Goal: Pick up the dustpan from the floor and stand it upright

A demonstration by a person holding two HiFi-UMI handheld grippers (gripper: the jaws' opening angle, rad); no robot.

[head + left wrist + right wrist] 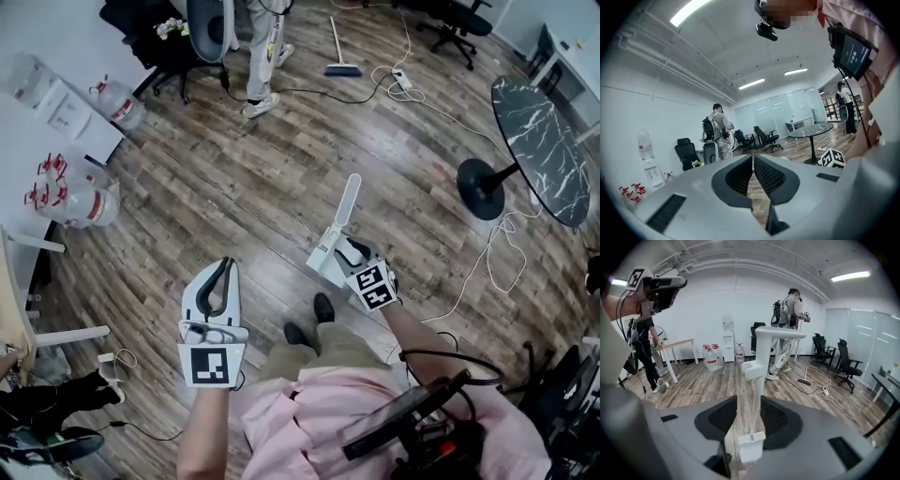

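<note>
Right gripper (749,404) pinches the white plastic dustpan (762,359) between dark ribbed jaws, its long flat handle upright; whether the pan meets the wood-plank floor (234,187) is unclear. Left gripper (753,158) hangs empty, jaws closed to a slit.

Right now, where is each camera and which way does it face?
Head view: on the person's head, steeply down at the floor; shows shirt, shoes, left gripper, right gripper holding the dustpan.
Left gripper view: on that gripper, along shut, empty fingers toward the marble table; shirt at right.
Right gripper view: on that gripper, along fingers shut on the dustpan toward the broom; head camera top-left.
Head and right gripper views share the broom.
</note>
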